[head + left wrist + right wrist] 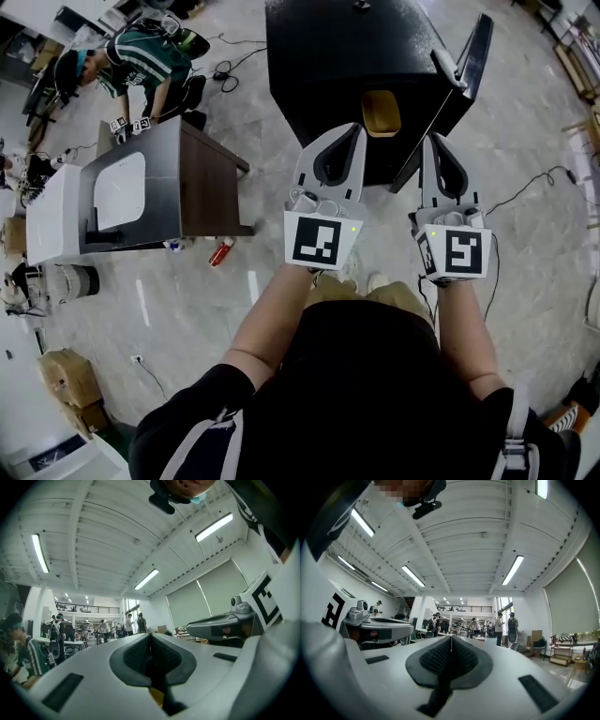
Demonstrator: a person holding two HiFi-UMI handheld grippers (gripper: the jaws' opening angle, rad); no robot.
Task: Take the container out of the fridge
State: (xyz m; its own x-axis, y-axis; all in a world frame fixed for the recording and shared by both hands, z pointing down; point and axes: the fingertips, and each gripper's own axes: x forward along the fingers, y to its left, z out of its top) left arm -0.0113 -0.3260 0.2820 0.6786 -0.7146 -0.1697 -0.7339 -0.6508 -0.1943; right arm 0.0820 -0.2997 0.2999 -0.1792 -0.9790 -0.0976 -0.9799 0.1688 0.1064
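Note:
A black fridge [347, 56] stands on the floor ahead of me in the head view, its door [466, 70] swung open to the right. Inside its opening shows a yellow container [381, 112]. My left gripper [352, 128] is held just in front of the fridge, left of the opening, its jaws pressed together with nothing between them. My right gripper [434, 139] hangs beside it near the door's lower edge, also shut and empty. Both gripper views point over the room and ceiling, with the left gripper [150, 634] and right gripper [451, 637] closed; the fridge is out of those views.
A brown desk [202, 178] carrying a white appliance [120, 190] stands to the left. A person in a green striped shirt [141, 56] bends beyond it. A red bottle [221, 251] and cables [525, 187] lie on the floor.

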